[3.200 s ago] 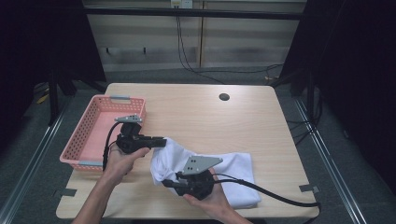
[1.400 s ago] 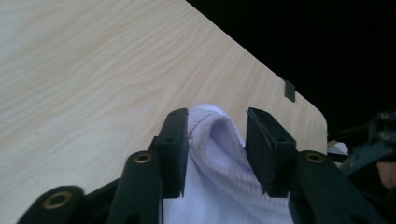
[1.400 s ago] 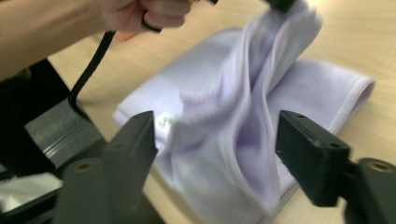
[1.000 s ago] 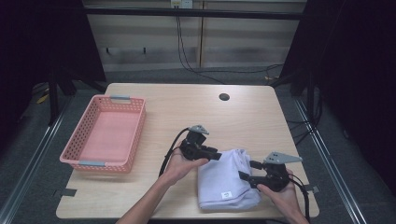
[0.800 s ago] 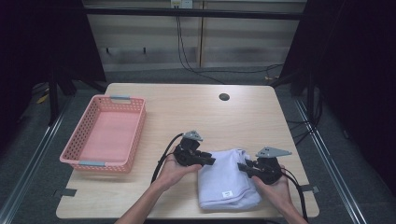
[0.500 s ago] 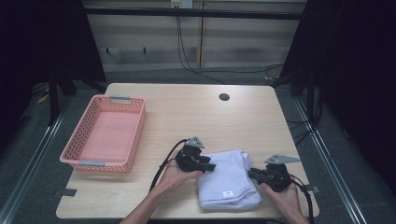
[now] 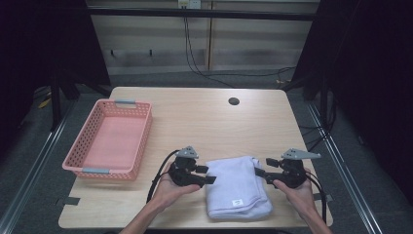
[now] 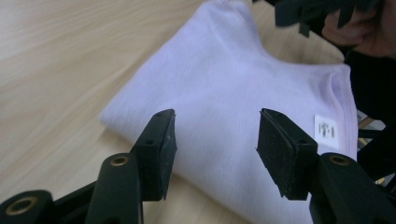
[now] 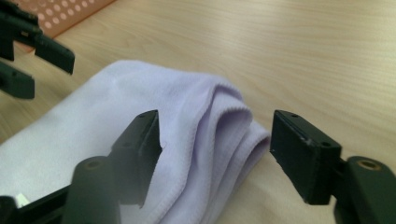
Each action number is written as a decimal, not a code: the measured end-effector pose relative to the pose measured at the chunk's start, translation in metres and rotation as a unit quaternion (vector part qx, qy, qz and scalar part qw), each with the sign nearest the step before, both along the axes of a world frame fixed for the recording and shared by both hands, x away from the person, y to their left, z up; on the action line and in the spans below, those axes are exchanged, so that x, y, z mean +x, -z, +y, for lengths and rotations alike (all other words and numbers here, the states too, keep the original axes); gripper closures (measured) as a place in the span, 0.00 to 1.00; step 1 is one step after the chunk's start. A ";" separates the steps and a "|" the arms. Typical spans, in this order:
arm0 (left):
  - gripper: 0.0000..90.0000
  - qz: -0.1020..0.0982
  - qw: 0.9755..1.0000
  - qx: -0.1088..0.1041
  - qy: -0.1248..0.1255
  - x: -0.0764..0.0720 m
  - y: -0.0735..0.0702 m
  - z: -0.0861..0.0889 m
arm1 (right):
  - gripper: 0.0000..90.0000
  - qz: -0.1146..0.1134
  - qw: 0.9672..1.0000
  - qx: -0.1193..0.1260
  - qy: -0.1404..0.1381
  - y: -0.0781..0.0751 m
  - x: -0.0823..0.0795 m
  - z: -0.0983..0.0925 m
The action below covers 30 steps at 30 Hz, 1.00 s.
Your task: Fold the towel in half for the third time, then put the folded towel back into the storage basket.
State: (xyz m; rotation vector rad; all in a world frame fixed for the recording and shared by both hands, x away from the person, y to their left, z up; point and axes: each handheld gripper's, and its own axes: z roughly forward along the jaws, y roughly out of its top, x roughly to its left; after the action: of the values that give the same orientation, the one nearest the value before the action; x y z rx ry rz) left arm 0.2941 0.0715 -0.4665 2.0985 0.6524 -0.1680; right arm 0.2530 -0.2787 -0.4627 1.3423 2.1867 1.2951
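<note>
A pale lavender towel [image 7: 237, 187] lies folded into a neat rectangle near the table's front edge, its small white label [image 7: 237, 202] facing up. My left gripper [image 7: 208, 175] sits at its left edge and my right gripper [image 7: 258, 173] at its right edge, both pointing inward. In the left gripper view the jaws [image 8: 215, 140] have just been opening; the towel [image 8: 243, 79] lies just past the pads, untouched. In the right gripper view the jaws [image 9: 215, 144] have also just been opening and straddle the towel's layered edge [image 9: 219, 116] without pressing it.
A pink plastic basket [image 7: 141, 134] stands empty on the left half of the table, its corner [image 9: 60, 14] visible in the right gripper view. A dark round hole [image 7: 234, 101] sits near the far edge. Bare wood stretches behind the towel.
The towel has gone from a crumpled heap to a flat folded rectangle. My left gripper slid off the towel toward its left side and nearer the front. Both sets of jaws stand wider.
</note>
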 end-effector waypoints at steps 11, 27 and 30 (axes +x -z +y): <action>0.45 0.026 0.999 0.017 0.010 -0.031 0.005 0.018 | 0.29 0.025 0.999 -0.017 -0.028 -0.004 0.042 0.006; 0.41 0.040 0.999 0.019 0.025 -0.059 0.012 0.016 | 0.26 0.074 0.995 -0.044 -0.051 0.027 0.049 0.012; 0.39 0.042 0.999 0.018 0.028 -0.061 0.013 0.014 | 0.26 0.079 0.994 -0.051 -0.052 0.032 0.047 0.012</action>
State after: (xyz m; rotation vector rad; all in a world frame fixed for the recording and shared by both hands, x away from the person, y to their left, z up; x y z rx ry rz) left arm 0.2335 0.0852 -0.4792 2.1557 0.6513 -0.2793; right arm 0.3004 -0.2665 -0.4944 1.3494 2.4238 1.1293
